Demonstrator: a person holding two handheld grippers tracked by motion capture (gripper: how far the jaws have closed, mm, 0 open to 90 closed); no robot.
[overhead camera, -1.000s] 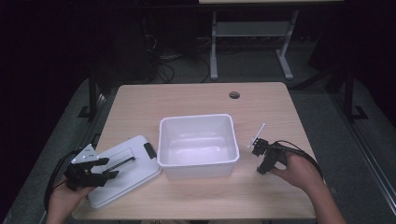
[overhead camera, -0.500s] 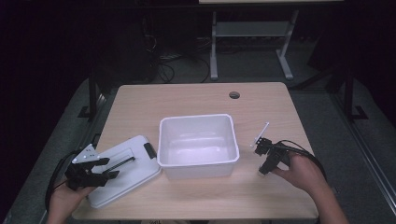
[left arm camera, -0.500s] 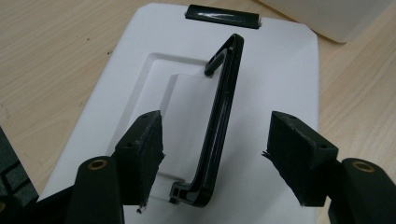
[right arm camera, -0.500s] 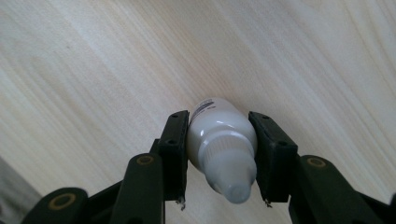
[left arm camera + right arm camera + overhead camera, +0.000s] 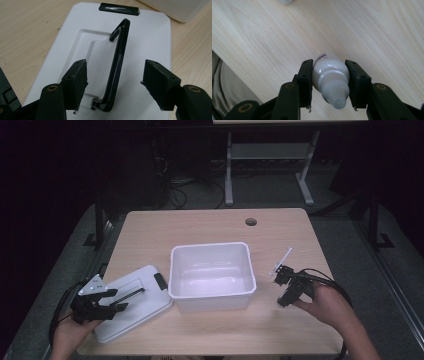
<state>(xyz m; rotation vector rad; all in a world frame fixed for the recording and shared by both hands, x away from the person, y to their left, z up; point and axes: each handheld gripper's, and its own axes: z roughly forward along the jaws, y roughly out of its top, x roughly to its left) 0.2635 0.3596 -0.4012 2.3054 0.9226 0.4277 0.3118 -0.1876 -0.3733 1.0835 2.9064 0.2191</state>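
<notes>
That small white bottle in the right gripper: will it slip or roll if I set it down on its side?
The bottle looks smooth and round, so on its side it would probably roll across the bare table. The right gripper clamps only its shoulder, so it may slip. It seems small and light.

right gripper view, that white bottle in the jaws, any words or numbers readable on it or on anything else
None can be read.
White bottle, held in the right gripper: a dark printed strip near its far end, too small and blurred to read.
Lid and white bin: no text shows.
</notes>
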